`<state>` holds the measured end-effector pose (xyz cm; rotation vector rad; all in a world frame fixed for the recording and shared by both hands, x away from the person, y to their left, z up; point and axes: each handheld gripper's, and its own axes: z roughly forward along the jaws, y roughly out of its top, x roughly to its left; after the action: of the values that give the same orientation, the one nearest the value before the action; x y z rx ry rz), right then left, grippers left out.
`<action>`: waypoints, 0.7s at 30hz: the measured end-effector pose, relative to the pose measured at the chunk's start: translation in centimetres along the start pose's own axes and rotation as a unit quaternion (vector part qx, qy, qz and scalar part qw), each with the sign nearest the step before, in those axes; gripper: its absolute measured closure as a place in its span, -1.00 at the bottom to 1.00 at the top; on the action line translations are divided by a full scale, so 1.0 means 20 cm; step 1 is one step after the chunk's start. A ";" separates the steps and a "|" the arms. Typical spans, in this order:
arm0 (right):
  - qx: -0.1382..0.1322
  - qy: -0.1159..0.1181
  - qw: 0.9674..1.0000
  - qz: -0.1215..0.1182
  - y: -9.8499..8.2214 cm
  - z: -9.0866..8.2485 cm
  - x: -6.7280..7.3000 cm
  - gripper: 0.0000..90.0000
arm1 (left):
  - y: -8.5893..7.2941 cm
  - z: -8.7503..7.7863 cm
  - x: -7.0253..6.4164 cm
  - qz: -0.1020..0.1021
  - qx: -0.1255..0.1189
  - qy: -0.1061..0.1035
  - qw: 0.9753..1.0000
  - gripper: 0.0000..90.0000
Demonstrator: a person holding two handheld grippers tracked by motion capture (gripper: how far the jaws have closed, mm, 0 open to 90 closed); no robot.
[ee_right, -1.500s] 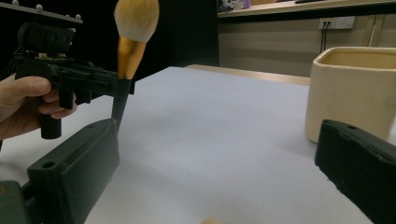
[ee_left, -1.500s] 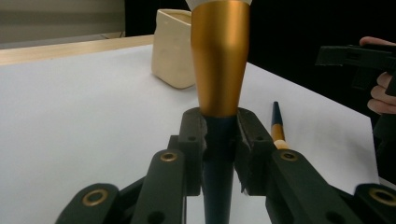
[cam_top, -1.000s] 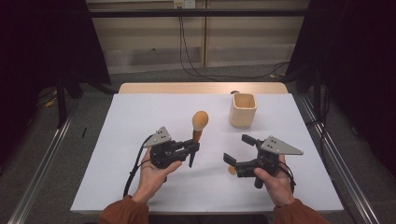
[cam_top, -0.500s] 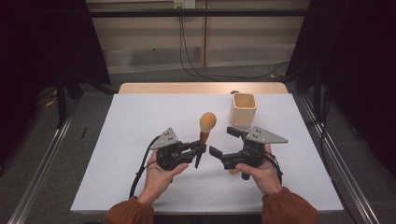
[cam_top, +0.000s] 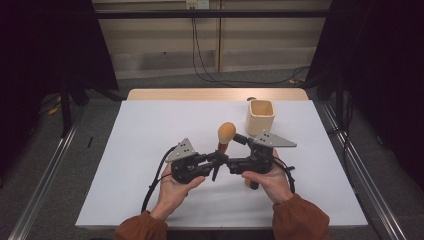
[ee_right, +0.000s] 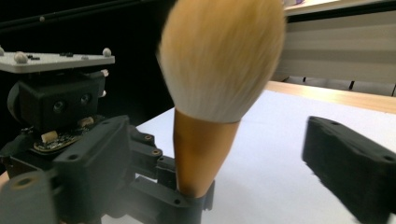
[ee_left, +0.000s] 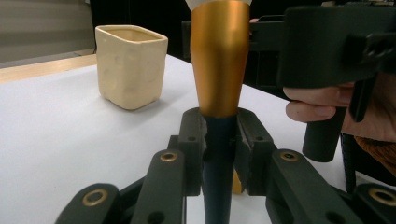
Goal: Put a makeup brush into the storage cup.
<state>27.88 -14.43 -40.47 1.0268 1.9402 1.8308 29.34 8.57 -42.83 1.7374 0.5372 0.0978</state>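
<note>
Left gripper view shows the brush point(ee_left: 218, 70) handle clamped — right gripper view, bristles.

high view: above, looking down | gripper views: close, low | shared: brush point(cam_top: 226, 134)

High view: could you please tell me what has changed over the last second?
The right gripper swung in from the right to the makeup brush, its jaws open around it and just starting to close. The left gripper drifted slightly right, still clamping the brush's dark handle upright. The cream cup kept its place.
</note>
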 end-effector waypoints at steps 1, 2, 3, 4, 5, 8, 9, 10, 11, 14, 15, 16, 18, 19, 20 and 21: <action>0.002 0.001 1.000 -0.001 0.00 0.00 0.00 -0.72 | 0.00 0.00 0.00 -0.001 -0.001 -0.001 1.000 0.65; 0.003 0.001 1.000 -0.002 -0.01 0.01 0.01 -0.67 | 0.00 0.00 0.00 -0.003 -0.002 0.000 1.000 0.65; 0.006 0.002 1.000 -0.002 -0.01 0.01 0.01 -0.61 | 0.00 0.01 0.00 -0.003 -0.001 0.000 1.000 0.65; 0.008 0.005 1.000 -0.001 -0.02 0.01 0.01 -0.55 | -0.01 0.00 0.00 -0.003 0.001 -0.001 1.000 0.65; 0.008 0.004 1.000 0.001 -0.02 0.02 0.00 -0.48 | -0.01 0.00 0.00 -0.003 0.002 0.001 1.000 0.65; 0.011 0.007 1.000 0.009 -0.03 0.02 0.00 -0.29 | -0.01 0.00 0.01 -0.002 0.004 0.004 1.000 0.65; 0.012 0.008 1.000 0.010 -0.04 0.02 0.00 -0.25 | -0.01 0.00 0.01 -0.003 0.002 0.003 1.000 0.65; 0.013 0.010 1.000 0.012 -0.04 0.02 0.00 -0.21 | -0.01 0.00 0.01 -0.002 0.001 0.004 1.000 0.65; 0.016 0.013 1.000 0.015 -0.04 0.02 0.00 -0.16 | -0.01 0.00 0.01 -0.002 0.001 0.004 1.000 0.65; 0.018 0.020 0.999 0.020 -0.04 0.02 -0.01 -0.06 | -0.02 0.00 0.01 -0.004 0.005 0.000 1.000 0.65; 0.019 0.020 0.999 0.024 -0.04 0.02 -0.01 -0.02 | -0.02 0.00 0.01 -0.003 0.005 0.000 1.000 0.65; 0.019 0.023 0.999 0.029 -0.04 0.02 -0.01 0.03 | -0.02 0.01 0.01 -0.003 0.006 0.000 1.000 0.65; 0.019 0.025 0.999 0.031 -0.04 0.02 -0.02 0.12 | -0.02 0.01 0.01 -0.003 0.006 -0.001 1.000 0.65; 0.020 0.028 0.999 0.032 -0.04 0.02 -0.02 0.16 | -0.02 0.01 0.01 -0.003 0.006 -0.003 1.000 0.65; 0.021 0.030 0.999 0.033 -0.04 0.02 -0.02 0.23 | -0.02 0.01 0.01 0.000 0.008 -0.003 1.000 0.65; 0.019 0.034 0.999 0.032 -0.05 0.02 -0.02 0.28 | -0.02 0.01 0.01 0.000 0.009 -0.006 1.000 0.65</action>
<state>28.08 -14.29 -41.55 1.0634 2.0106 1.8946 29.48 8.46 -43.40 1.7554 0.5306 0.0831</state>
